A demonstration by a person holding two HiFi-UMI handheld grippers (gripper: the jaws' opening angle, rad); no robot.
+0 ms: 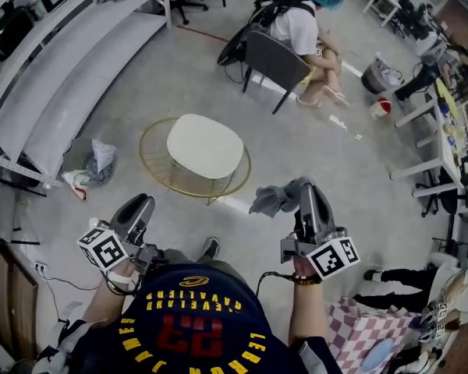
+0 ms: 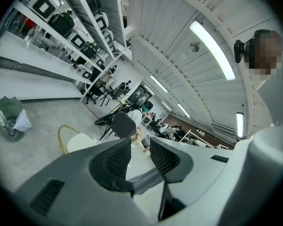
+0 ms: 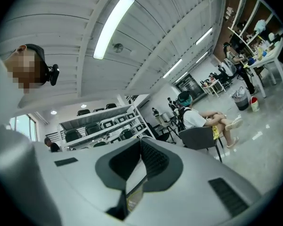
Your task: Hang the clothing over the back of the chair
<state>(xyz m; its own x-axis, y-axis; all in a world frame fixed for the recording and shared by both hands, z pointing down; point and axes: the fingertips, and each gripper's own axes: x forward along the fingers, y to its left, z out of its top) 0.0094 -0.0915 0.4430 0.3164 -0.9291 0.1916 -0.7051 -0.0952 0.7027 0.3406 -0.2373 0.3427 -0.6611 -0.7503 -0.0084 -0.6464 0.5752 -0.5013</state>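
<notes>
Head view: fingers of the right gripper (image 1: 306,188) pinch the grey clothing (image 1: 276,199); fingers of the left gripper (image 1: 140,204) stand slightly apart, empty.

**Grip on the clothing stays out of sight**

From the head camera, the grey clothing (image 1: 278,199) runs behind the right tool (image 1: 306,190), so where the jaws meet it is hidden (nor can the fabric be made out in the right gripper view). A checked cloth (image 1: 357,327) is cut off by the bottom edge. A grey strip (image 2: 146,180) low between the jaws of the left tool (image 2: 140,146) is too blurred to identify.
</notes>
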